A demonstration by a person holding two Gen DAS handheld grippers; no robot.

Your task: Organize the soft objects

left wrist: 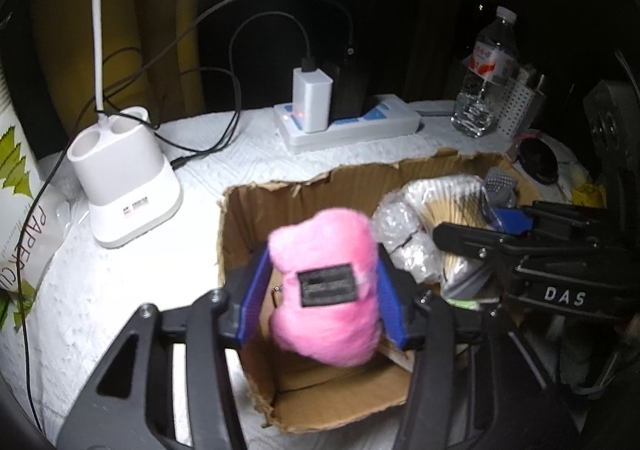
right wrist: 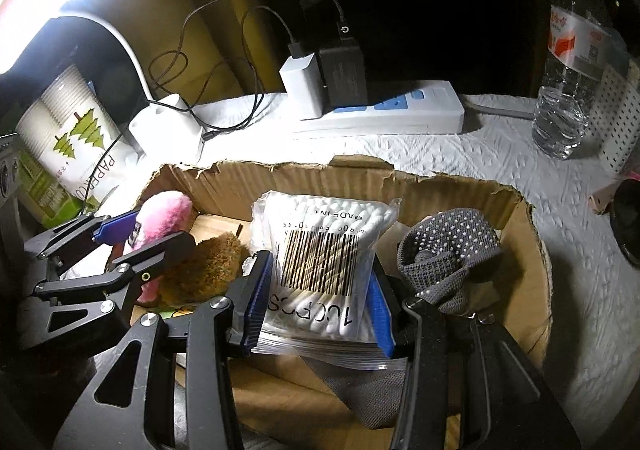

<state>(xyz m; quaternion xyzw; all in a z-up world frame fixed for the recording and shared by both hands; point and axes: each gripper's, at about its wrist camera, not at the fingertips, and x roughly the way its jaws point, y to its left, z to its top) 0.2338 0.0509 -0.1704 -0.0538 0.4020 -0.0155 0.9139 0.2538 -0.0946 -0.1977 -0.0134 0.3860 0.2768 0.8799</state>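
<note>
Blue-padded jaws of the left gripper [left wrist: 322,300] sit partly apart, pressed on both sides of a pink plush toy [left wrist: 326,286] over the cardboard box [left wrist: 256,205]. Right gripper [right wrist: 318,304] jaws clamp a cotton swab packet [right wrist: 322,262] inside that box.

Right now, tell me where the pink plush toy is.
The pink plush toy sits between the left gripper pads over the cardboard box, left of the cotton swab pack in the right gripper.

"DAS" on right gripper [left wrist: 496,226] body. "PAPER CU…" on paper cup sleeve [right wrist: 68,137]. "100PCS", "MADE IN…", barcode on cotton swab bag [right wrist: 324,262], all upside down.
</note>
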